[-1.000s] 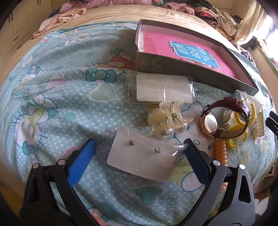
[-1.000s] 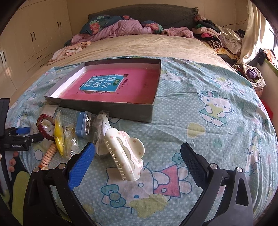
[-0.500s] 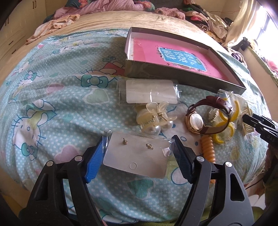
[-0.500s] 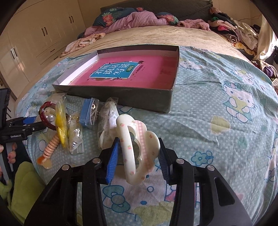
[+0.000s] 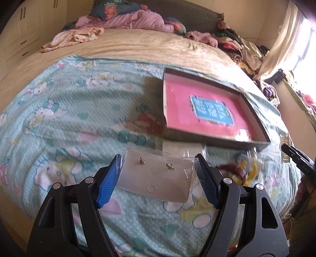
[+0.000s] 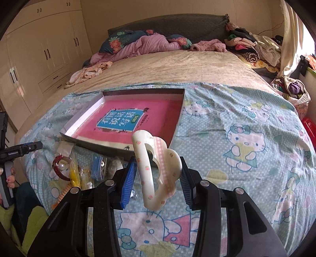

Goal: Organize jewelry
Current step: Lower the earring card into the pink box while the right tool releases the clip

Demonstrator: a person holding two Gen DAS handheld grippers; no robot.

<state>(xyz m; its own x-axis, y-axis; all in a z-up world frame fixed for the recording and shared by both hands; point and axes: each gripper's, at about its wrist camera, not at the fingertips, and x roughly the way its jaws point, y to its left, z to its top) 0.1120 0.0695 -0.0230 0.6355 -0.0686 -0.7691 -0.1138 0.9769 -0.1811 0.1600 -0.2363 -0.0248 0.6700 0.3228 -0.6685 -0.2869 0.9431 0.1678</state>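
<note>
While we look along the left gripper (image 5: 158, 176), we see its blue-padded fingers (image 5: 108, 182) closed partway on the two short edges of a clear plastic sleeve holding a white card with two small gold stud earrings (image 5: 156, 176), lifted clear of the bed; beneath it lies the pale blue cartoon-cat bedsheet (image 5: 65, 110); just beyond and to the right, blurred, we make out a dark red watch strap and yellow pieces in plastic (image 5: 240, 170), though we cannot tell them apart; farther on sits a shallow grey cardboard box lid with a pink book inside (image 5: 207, 110), and behind it the beige bedspread (image 5: 128, 47) and a heap of pink and floral bedding (image 5: 128, 17).

Along the right gripper (image 6: 157, 176), we find the pads pressed on both sides of a large cream cloud-shaped hair claw with pink gingham and small fruit prints (image 6: 156, 170), held upright above the sheet; to the left, on the sheet, lie a round watch with a dark red strap (image 6: 61, 168), yellow items in clear bags (image 6: 76, 174) and a blue packet (image 6: 96, 168); at the far left edge a hand (image 6: 8, 178) grips the other tool's handle; beyond, the same box lid rests flat, near cream wardrobe doors (image 6: 39, 51).
</note>
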